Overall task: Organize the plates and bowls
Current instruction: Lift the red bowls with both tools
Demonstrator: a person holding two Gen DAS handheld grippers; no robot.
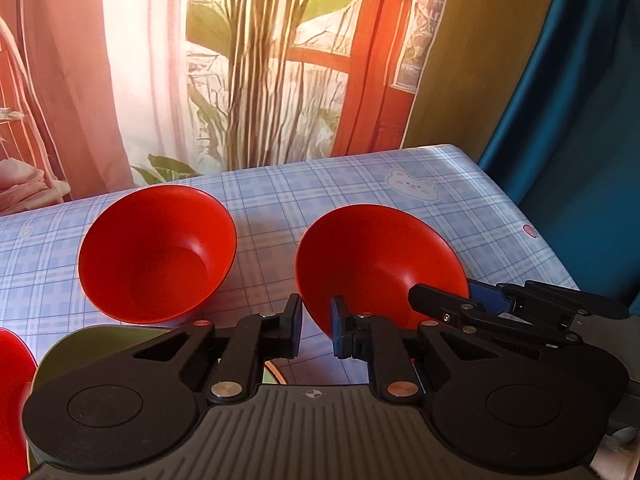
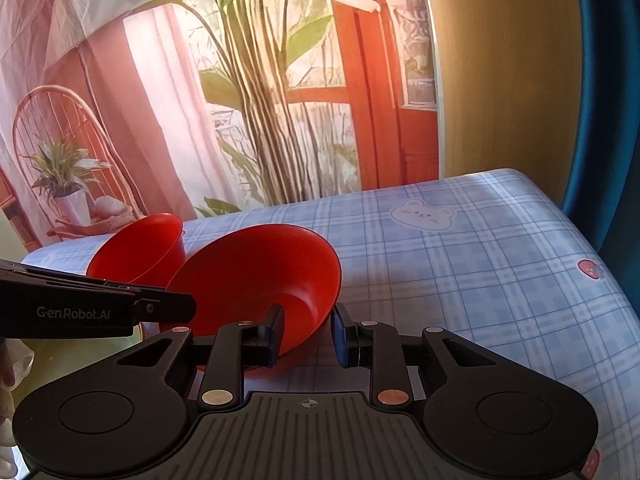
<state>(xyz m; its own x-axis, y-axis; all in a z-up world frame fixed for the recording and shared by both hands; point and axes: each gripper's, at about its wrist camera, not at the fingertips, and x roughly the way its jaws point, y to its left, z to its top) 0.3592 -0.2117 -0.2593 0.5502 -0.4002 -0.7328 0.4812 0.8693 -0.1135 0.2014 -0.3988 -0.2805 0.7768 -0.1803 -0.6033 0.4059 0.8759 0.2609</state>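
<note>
Two red bowls stand on the blue checked tablecloth (image 1: pixel 400 216). In the left wrist view the left bowl (image 1: pixel 156 252) is apart, and the right bowl (image 1: pixel 380 264) has its near rim between my left gripper's (image 1: pixel 316 330) open fingers. My right gripper (image 1: pixel 480 304) reaches in from the right, one finger inside that bowl. In the right wrist view my right gripper (image 2: pixel 306 336) is open around the near bowl's (image 2: pixel 256 276) right rim, with the left finger (image 2: pixel 274 334) inside it. The second bowl (image 2: pixel 140 248) stands behind it. My left gripper's side (image 2: pixel 96 308) enters from the left.
An olive-green plate (image 1: pixel 84 352) lies under my left gripper, with a red dish (image 1: pixel 12 392) at the left edge. A printed backdrop hangs behind the table. The table's right edge borders a blue curtain (image 1: pixel 580 140).
</note>
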